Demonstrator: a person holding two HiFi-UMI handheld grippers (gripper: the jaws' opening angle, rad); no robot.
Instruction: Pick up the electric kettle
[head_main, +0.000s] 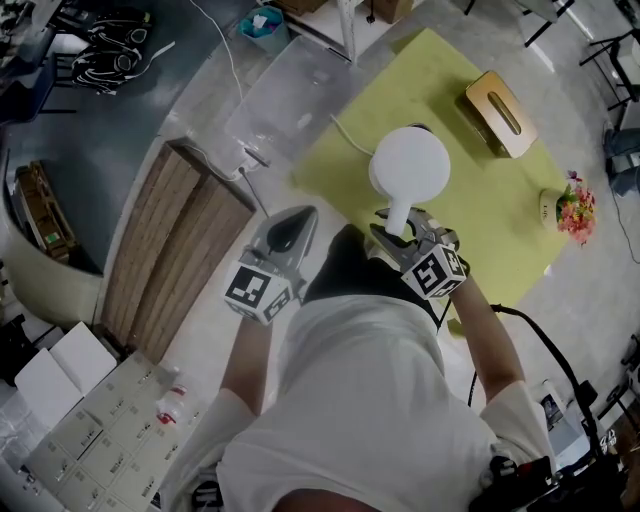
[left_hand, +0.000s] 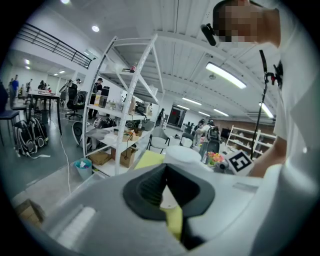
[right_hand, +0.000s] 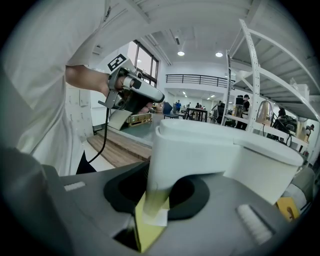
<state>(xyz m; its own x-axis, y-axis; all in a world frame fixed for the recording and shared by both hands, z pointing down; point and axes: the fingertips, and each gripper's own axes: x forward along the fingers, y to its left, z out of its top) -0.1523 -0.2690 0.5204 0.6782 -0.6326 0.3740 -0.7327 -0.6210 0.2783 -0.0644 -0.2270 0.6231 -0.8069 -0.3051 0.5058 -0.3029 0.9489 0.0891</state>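
My right tongs (head_main: 396, 230) are clamped at a middling width on the smooth, flat-sided white plastic handle (right_hand: 190, 155) of the one electric kettle (head_main: 410, 162). Its round, domed body stands at 12 o'clock from them, with the matte yellow-green table (head_main: 490, 215) under it. My left tongs (head_main: 303, 218), at 9 o'clock, have their ribbed dark jaws closed tip to tip on nothing, and one rounded wooden box (head_main: 500, 112) lies at 1 o'clock.

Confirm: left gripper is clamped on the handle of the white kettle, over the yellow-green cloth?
Wrong gripper. It is the right gripper that is clamped on the handle of the white kettle, over the yellow-green cloth. The right gripper view shows the handle between its jaws. The left gripper holds nothing.
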